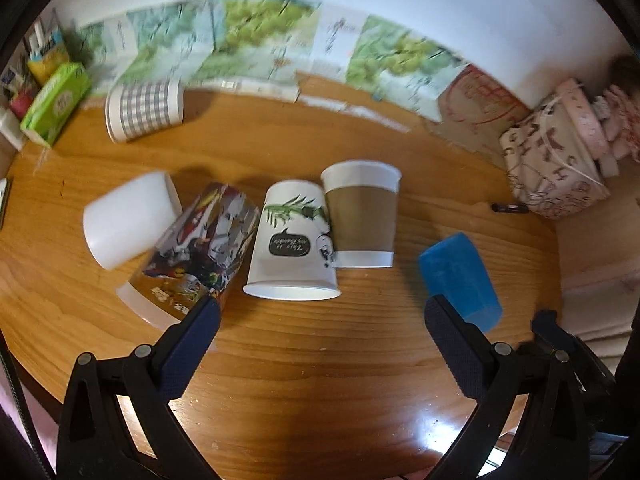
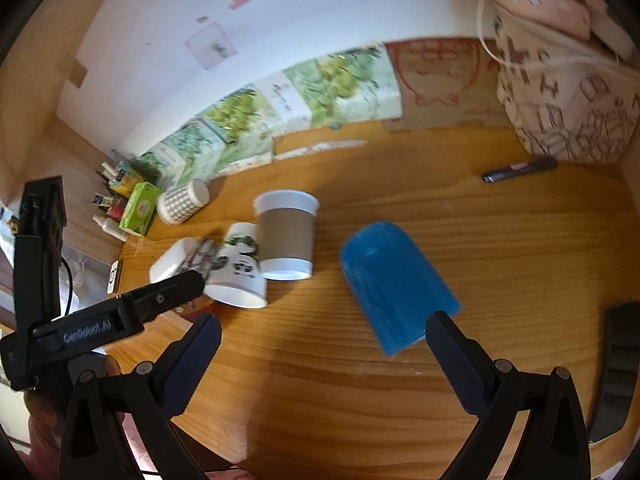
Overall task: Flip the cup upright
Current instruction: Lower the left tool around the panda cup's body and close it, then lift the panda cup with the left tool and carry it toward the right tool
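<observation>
Your right gripper (image 2: 322, 336) is the one placed for this: the blue cup (image 2: 394, 286) sits just beyond its fingers, a little right of the centre line, with its wide rim end almost touching the right fingertip and its closed end pointing away and to the left. In this view its long axis runs from near-right to far-left, slanted across the gap between the fingers and not square to it. Whether it lies on its side or stands mouth-down and leans only through the lens, you cannot tell from these views. Both fingers are spread wide with nothing between them. Your left gripper (image 1: 320, 320) is also wide open and empty, and it faces the cluster of paper cups, with the same blue cup (image 1: 460, 276) off by its right finger. The cup is a plain, opaque blue tumbler, smooth-walled and tapered, narrower at the closed end, standing apart from the brown-sleeved cup (image 2: 286, 236) on the wooden table (image 2: 520, 248). My judgement: turn the right wrist to square the fingers across the body before closing.
</observation>
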Demonstrator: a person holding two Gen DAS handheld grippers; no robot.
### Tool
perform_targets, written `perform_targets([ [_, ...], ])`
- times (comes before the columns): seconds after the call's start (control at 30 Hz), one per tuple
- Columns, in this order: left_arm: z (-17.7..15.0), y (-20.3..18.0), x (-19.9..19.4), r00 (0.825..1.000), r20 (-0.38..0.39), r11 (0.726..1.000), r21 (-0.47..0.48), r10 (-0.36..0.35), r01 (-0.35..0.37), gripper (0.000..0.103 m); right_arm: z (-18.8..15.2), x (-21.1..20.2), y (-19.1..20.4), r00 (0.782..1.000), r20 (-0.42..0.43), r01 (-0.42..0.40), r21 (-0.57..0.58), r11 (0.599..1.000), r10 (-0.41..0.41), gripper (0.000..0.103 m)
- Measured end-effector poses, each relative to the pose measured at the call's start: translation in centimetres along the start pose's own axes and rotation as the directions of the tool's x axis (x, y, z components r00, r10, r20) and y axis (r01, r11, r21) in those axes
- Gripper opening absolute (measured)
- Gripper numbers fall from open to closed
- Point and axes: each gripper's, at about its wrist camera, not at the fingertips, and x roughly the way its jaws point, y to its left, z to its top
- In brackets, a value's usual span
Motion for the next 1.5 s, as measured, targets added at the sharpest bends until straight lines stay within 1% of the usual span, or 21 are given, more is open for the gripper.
perform_targets([
  [0.13, 0.5, 0.2, 2.2, 0.998, -0.050, 0.999, -0.016, 0.029, -0.030, 0.102, 0.3, 0.5, -1.9, 1.000, -0.030, 0.000, 0.034, 0.999, 0.001, 0.103],
  [0.27, 0.6, 0.7, 3.8, 0.994, -0.088, 0.997, -0.032, 0.063, -0.066, 0.101, 0.7, 0.7, -3.1, 0.999, -0.039, 0.002, 0.051, 0.999, 0.000, 0.103],
  [0.4, 0.7, 0.6, 4.9, 0.990, -0.117, 0.996, -0.029, 0.084, -0.088, 0.097, 1.1, 1.1, -3.8, 0.999, -0.051, 0.000, 0.050, 0.999, 0.002, 0.103],
  [0.5, 0.7, 0.4, 5.5, 0.987, -0.125, 0.994, -0.018, 0.105, -0.108, 0.094, 1.4, 1.5, -4.0, 0.998, -0.059, -0.006, 0.047, 0.999, 0.009, 0.103],
  [0.63, 0.6, 0.6, 6.3, 0.983, -0.145, 0.993, -0.022, 0.111, -0.116, 0.091, 1.7, 1.9, -3.9, 0.997, -0.070, -0.010, 0.036, 0.999, 0.013, 0.103],
  [0.73, 0.7, 0.9, 6.5, 0.982, -0.138, 0.991, -0.026, 0.126, -0.131, 0.089, 1.7, 2.1, -3.9, 0.997, -0.074, -0.017, 0.035, 0.999, 0.019, 0.102],
  [0.8, 0.7, 1.2, 6.6, 0.981, -0.136, 0.989, -0.025, 0.138, -0.143, 0.085, 1.7, 2.1, -3.9, 0.997, -0.076, -0.019, 0.037, 0.999, 0.021, 0.102],
  [0.83, 0.7, 1.3, 6.7, 0.981, -0.137, 0.989, -0.026, 0.139, -0.144, 0.084, 1.7, 2.2, -3.9, 0.997, -0.079, -0.020, 0.040, 0.999, 0.024, 0.102],
  [0.9, 0.7, 1.7, 6.8, 0.981, -0.144, 0.991, -0.034, 0.126, -0.132, 0.078, 1.7, 2.3, -3.9, 0.996, -0.081, -0.024, 0.045, 0.999, 0.027, 0.102],
  [1.07, 0.2, 2.3, 6.7, 0.986, -0.130, 0.992, -0.056, 0.103, -0.111, 0.078, 1.6, 2.3, -4.0, 0.996, -0.079, -0.025, 0.053, 0.998, 0.029, 0.102],
  [1.2, -0.5, 2.9, 6.3, 0.988, -0.121, 0.994, -0.044, 0.091, -0.097, 0.077, 1.5, 2.3, -3.8, 0.996, -0.079, -0.028, 0.053, 0.998, 0.032, 0.102],
  [1.37, -2.0, 2.9, 5.9, 0.990, -0.116, 0.997, 0.005, 0.080, -0.080, 0.077, 1.2, 2.1, -3.3, 0.997, -0.075, -0.033, 0.048, 0.998, 0.036, 0.102],
  [1.47, -3.6, 2.6, 5.0, 0.991, -0.113, 0.996, 0.058, 0.070, -0.064, 0.077, 1.0, 1.8, -2.8, 0.997, -0.067, -0.031, 0.036, 0.999, 0.033, 0.102],
  [1.5, -4.3, 2.6, 4.8, 0.992, -0.112, 0.994, 0.090, 0.065, -0.055, 0.077, 0.9, 1.7, -2.6, 0.997, -0.065, -0.028, 0.033, 0.999, 0.030, 0.102],
])
